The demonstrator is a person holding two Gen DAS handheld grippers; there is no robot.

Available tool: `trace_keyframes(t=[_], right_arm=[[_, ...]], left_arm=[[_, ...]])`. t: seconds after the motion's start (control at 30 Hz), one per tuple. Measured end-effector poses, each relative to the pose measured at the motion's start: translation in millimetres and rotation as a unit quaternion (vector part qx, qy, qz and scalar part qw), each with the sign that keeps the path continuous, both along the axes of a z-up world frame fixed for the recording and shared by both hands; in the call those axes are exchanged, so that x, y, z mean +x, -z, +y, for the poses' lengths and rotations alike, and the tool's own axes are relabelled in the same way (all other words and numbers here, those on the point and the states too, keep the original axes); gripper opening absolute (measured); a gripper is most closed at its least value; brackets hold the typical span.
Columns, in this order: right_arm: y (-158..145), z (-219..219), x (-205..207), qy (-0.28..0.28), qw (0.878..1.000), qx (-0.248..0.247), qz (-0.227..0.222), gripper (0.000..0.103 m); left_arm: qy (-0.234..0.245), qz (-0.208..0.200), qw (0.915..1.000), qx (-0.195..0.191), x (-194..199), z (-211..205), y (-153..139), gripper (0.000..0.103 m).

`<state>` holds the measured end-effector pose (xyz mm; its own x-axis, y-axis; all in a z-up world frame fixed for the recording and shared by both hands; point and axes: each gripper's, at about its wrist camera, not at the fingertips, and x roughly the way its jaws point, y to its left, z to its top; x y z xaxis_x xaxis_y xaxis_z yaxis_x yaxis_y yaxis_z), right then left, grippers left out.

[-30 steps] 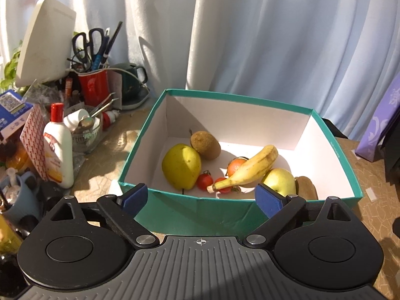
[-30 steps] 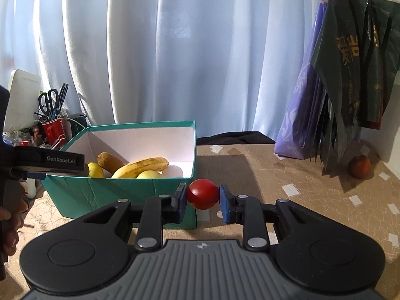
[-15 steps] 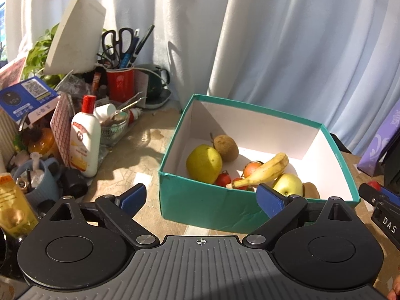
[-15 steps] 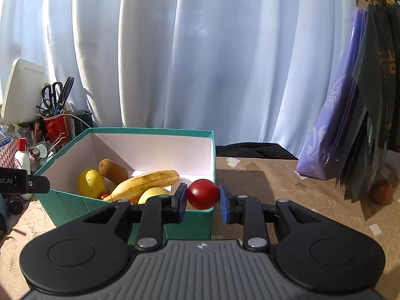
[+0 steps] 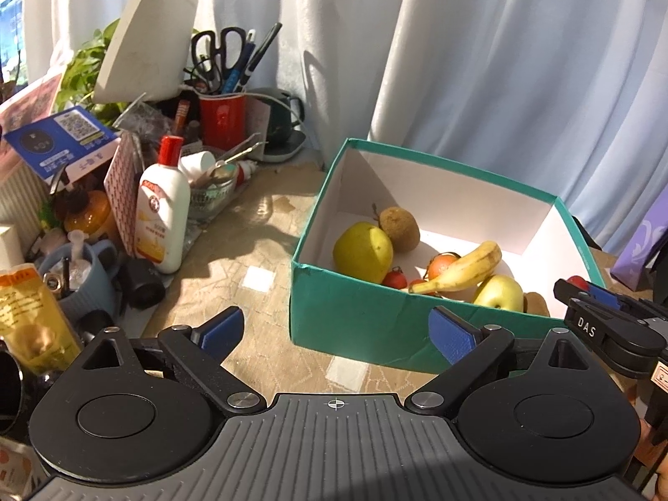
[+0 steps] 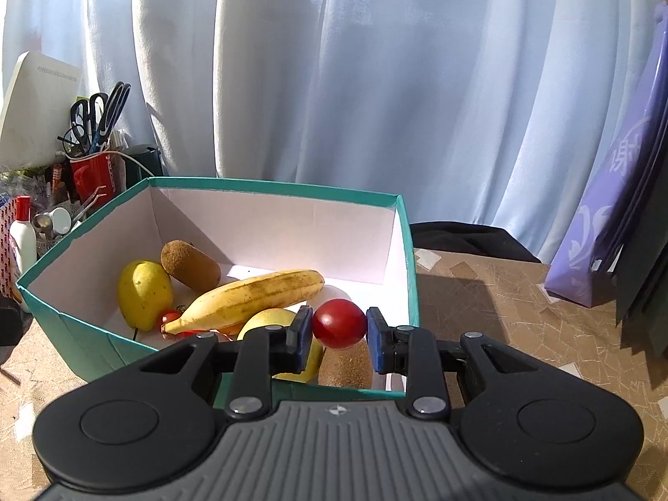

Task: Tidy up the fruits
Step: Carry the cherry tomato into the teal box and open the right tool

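A teal box [image 5: 359, 321] [image 6: 83, 346] with a white inside stands on the table. It holds a banana [image 6: 246, 300] [image 5: 459, 269], a yellow pear [image 6: 144, 294] [image 5: 362, 252], a brown kiwi [image 6: 190, 265] [image 5: 401, 227], a yellow-green apple [image 5: 499, 292], an orange fruit [image 5: 442, 265] and small red tomatoes [image 5: 394, 279]. My right gripper [image 6: 339, 330] [image 5: 584, 288] is shut on a red tomato [image 6: 339, 323] and hangs over the box's near right corner, above a second kiwi [image 6: 346, 365]. My left gripper [image 5: 337, 327] stands open in front of the box with nothing between its fingers.
Clutter crowds the left side: a white lotion bottle [image 5: 163, 213], a red cup with scissors and pens [image 5: 221, 119], a white slab-shaped device [image 5: 146, 37], a blue mug [image 5: 83, 288] and a yellow packet [image 5: 29, 321]. A purple bag [image 6: 605, 225] stands right. White curtains hang behind.
My right gripper carried the red tomato leftward and down until it hangs over the box's corner. My left gripper drew back from the box, and the right gripper entered its view.
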<state>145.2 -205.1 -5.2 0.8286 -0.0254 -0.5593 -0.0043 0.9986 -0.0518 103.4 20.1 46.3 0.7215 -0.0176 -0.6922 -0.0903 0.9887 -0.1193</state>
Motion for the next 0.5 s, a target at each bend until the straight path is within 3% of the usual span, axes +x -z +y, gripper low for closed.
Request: trace_keyframes(t=[0.3, 0.5], right_arm=[[6, -2, 13, -0.007, 1.0, 0.02, 0.017, 0.027], [6, 2, 18, -0.002, 1.0, 0.004, 0.023, 0.027]], left_arm=[[0.012, 0.004, 0.9998, 0.014, -2, -10, 2, 0.099], [0.012, 0.01, 0.9997, 0.02, -3, -11, 2, 0.099]])
